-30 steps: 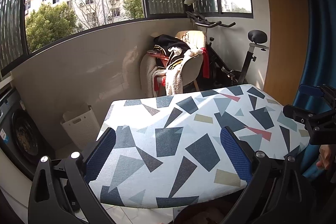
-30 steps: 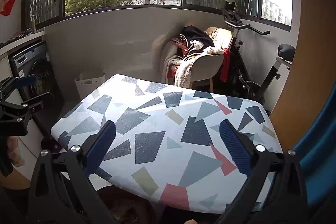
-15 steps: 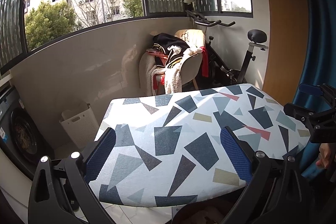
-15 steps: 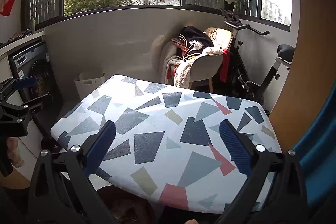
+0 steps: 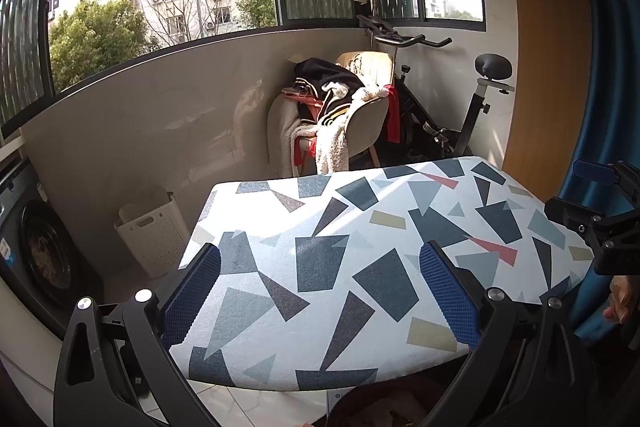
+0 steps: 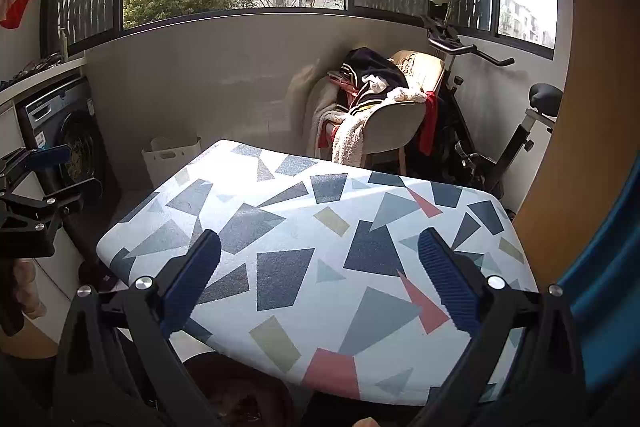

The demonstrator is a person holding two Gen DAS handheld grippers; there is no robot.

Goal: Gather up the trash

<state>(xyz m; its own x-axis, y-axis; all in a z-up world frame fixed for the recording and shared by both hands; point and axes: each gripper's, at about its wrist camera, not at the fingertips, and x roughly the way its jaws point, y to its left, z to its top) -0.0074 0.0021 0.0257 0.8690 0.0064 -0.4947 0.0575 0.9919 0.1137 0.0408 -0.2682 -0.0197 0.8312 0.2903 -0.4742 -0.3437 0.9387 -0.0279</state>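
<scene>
Hidden: under the near edge of the counter [image 5: 360, 267] I make out a dark round bin [image 6: 248, 391] with brownish stuff inside, cut off by the frame bottom; I cannot tell what the contents are. I see no loose trash on the counter's patterned cover.
Left hand-held gripper [image 5: 320, 291]: jaws spread wide, nothing between the blue pads [image 5: 192, 295], hovering over the counter's near-left part.
Right hand-held gripper [image 6: 320, 283]: also spread wide and holding nothing, above the near edge; from the left wrist view it shows at the far right rim, with fingers of the person's hand [image 5: 620, 301] partly cut off below it.
Change: compared with a second ago, my left view has slid a little, the counter edge sitting slightly more to the left; the right view looks the same.
Around: a chair piled with clothes [image 5: 340, 115] stands beyond the counter, an exercise bike [image 5: 448, 115] just beside it by the wall, a white laundry basket [image 5: 152, 231] on the floor at left, and a washing machine [image 6: 64, 135] near it.
In the way: a blue curtain [image 6: 604, 299] crowds the right side.
</scene>
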